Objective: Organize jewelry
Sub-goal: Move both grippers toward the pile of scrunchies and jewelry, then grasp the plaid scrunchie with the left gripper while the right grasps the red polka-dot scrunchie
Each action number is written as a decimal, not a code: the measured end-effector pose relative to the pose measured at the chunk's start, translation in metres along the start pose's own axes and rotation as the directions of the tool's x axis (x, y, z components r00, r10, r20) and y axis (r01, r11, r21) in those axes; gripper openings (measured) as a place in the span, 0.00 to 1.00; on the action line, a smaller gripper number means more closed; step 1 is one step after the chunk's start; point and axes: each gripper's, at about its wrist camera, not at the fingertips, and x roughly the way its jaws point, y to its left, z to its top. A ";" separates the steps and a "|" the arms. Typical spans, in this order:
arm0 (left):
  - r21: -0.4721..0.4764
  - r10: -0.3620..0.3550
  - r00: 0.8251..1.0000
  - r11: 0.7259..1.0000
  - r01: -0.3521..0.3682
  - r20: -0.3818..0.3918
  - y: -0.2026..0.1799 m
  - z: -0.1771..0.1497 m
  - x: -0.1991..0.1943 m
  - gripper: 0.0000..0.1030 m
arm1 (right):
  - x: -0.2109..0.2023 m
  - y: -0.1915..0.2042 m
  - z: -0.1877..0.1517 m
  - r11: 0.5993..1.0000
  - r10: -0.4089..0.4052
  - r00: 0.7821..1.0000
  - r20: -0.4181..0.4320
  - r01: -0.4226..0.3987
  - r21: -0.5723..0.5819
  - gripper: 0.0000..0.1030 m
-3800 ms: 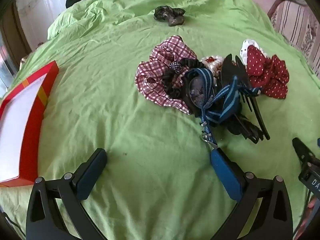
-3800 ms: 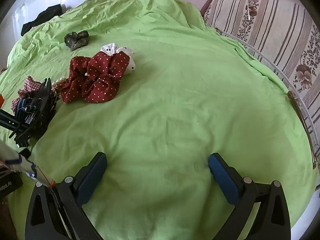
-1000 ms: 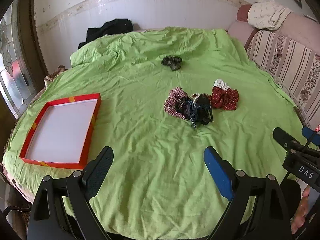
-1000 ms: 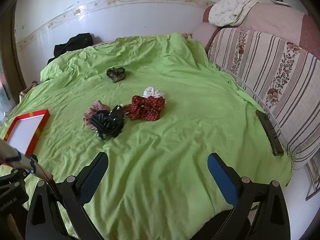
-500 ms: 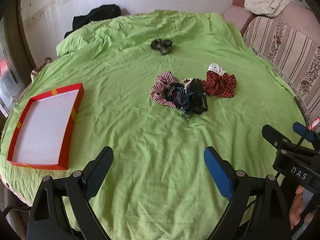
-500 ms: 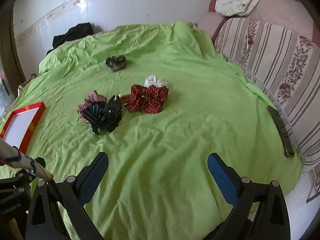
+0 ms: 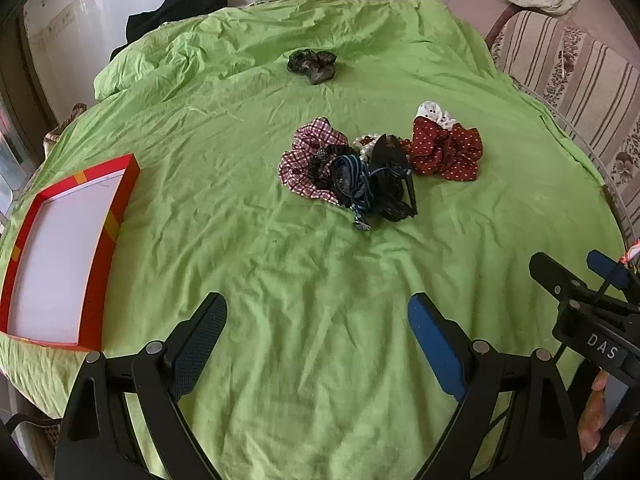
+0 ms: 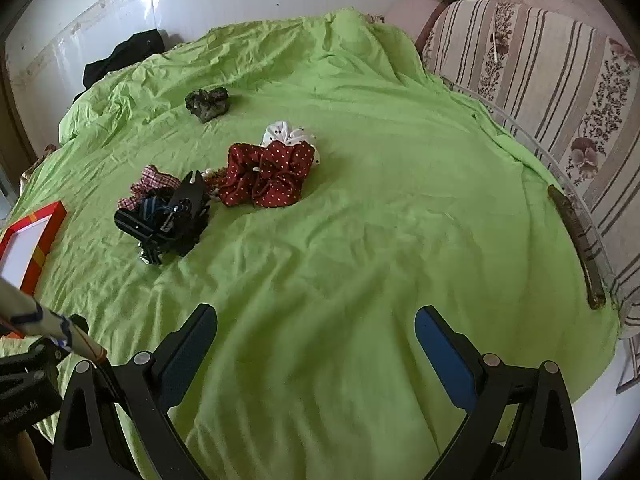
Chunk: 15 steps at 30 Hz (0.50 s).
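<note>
Ahead, bare green sheet [image 7: 304, 280], red tray [image 7: 100, 236] at left edge

bed, green sheet [image 7: 248, 248] | on it: red tray [image 7: 120, 196]; hair-accessory pile [image 7: 352, 176]; red dotted scrunchie [image 7: 448, 152]; dark scrunchie [image 7: 312, 65]

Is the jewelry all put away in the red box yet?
Not yet. The red box holds nothing. Both the left gripper and right gripper are open, holding nothing. The tangled pile, red dotted scrunchie and dark scrunchie all lie on the green sheet.
</note>
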 end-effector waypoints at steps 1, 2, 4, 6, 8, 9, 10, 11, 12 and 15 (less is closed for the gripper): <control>0.001 0.002 1.000 1.000 -0.002 -0.003 0.000 0.002 0.004 0.89 | 0.002 0.000 0.001 1.000 0.004 1.000 -0.003 -0.004 -0.001 0.98; 0.002 0.003 1.000 1.000 -0.003 -0.005 0.001 0.004 0.006 0.89 | 0.004 0.000 0.001 1.000 0.006 1.000 -0.005 -0.006 -0.003 0.98; 0.005 0.001 1.000 1.000 -0.001 -0.013 0.002 0.008 0.013 0.89 | 0.010 0.001 0.003 1.000 0.015 1.000 -0.013 -0.015 -0.006 0.96; 0.002 -0.005 1.000 1.000 0.005 -0.017 0.005 0.012 0.019 0.89 | 0.016 0.001 0.007 1.000 0.030 0.999 -0.026 -0.030 -0.008 0.94; -0.001 -0.012 1.000 1.000 0.012 -0.015 0.008 0.017 0.023 0.87 | 0.023 0.002 0.010 0.999 0.047 0.998 -0.037 -0.048 -0.006 0.89; -0.001 -0.017 1.000 1.000 0.017 -0.012 0.009 0.019 0.025 0.85 | 0.026 0.003 0.012 0.999 0.054 0.998 -0.042 -0.054 -0.006 0.88; 0.002 -0.023 1.000 1.000 0.023 -0.011 0.010 0.021 0.027 0.78 | 0.029 0.003 0.014 0.998 0.060 0.997 -0.047 -0.061 -0.005 0.87; 0.004 -0.029 0.999 1.000 0.029 -0.015 0.011 0.023 0.029 0.68 | 0.033 0.004 0.016 0.998 0.067 0.996 -0.051 -0.067 -0.005 0.86; 0.005 -0.035 0.999 0.999 0.036 -0.023 0.013 0.026 0.032 0.63 | 0.036 0.004 0.018 0.997 0.070 0.996 -0.052 -0.071 -0.007 0.85; 0.007 -0.057 0.997 0.998 0.058 -0.056 0.018 0.031 0.042 0.42 | 0.045 0.007 0.027 0.997 0.072 0.996 -0.055 -0.073 -0.014 0.82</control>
